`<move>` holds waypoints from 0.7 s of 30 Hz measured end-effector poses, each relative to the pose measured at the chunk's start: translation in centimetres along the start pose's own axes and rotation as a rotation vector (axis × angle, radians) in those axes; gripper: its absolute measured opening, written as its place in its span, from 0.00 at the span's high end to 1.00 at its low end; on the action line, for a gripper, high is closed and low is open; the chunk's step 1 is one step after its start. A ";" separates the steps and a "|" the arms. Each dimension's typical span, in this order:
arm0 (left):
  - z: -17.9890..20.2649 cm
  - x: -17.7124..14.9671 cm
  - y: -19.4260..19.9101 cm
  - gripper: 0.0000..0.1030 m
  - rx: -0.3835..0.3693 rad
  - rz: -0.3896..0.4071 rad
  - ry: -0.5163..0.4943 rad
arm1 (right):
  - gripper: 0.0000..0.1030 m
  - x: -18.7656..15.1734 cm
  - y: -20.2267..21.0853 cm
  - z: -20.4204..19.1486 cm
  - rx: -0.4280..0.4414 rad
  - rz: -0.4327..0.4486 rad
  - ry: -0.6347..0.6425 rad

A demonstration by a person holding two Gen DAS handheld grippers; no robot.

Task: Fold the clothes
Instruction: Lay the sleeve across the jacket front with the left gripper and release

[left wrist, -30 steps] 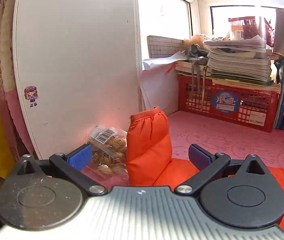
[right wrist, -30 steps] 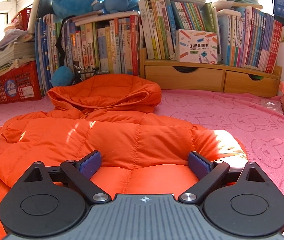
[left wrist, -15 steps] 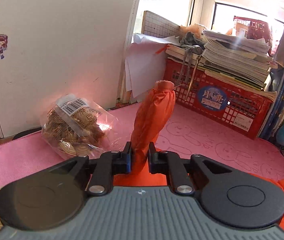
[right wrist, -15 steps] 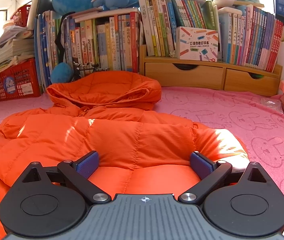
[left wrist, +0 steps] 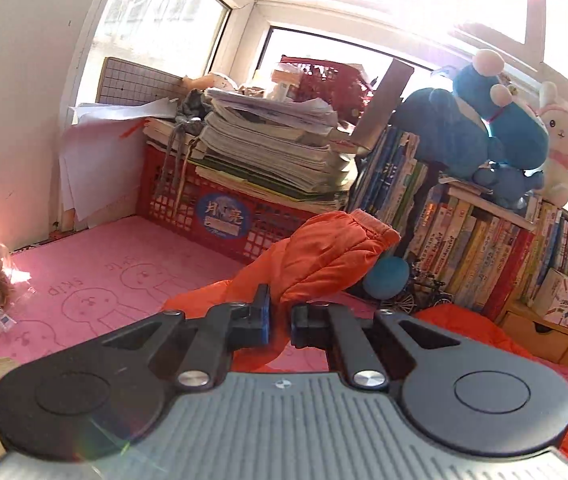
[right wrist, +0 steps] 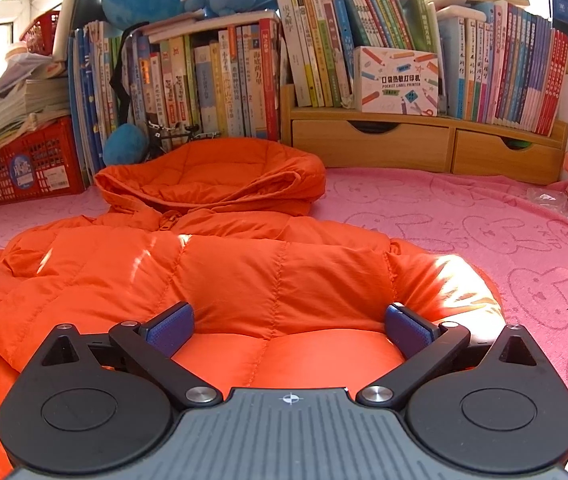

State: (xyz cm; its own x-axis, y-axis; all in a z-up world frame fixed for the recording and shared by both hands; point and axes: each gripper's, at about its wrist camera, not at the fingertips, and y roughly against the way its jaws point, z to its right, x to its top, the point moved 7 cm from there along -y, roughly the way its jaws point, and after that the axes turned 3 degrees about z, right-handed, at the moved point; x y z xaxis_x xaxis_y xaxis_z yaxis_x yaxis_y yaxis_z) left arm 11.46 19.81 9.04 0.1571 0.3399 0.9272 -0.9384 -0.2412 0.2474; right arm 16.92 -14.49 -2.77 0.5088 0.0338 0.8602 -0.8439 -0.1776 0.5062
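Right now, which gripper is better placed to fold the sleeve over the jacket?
Probably the left. The left gripper is shut on the orange sleeve, lifted off the pink mat. The right gripper is open above the jacket body, gripping nothing.

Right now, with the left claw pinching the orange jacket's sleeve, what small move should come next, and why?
Probably carry the sleeve across onto the jacket's body. The left claw is shut on the sleeve, its cuff lifted off the pink mat, while the body lies spread flat under the open right claw, ready for the fold.
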 end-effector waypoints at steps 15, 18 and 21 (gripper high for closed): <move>19.8 -14.1 -1.6 0.81 -0.402 -0.432 -0.097 | 0.00 0.0 0.6 4.6 0.087 0.062 -0.324; 18.8 -13.6 0.3 0.70 -0.458 -0.408 -0.091 | 0.00 0.0 0.7 4.8 0.093 0.067 -0.335; 16.7 -11.4 3.0 0.49 -0.483 -0.331 -0.108 | 0.00 0.1 0.9 5.1 0.109 0.084 -0.361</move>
State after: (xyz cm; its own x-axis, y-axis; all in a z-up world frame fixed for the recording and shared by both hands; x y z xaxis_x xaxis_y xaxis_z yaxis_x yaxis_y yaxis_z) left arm 11.98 -0.03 3.90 0.4718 0.2260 0.8522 -0.8640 0.3111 0.3958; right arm 17.04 -19.67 -2.54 0.4819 -0.3300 0.8117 -0.8722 -0.2691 0.4085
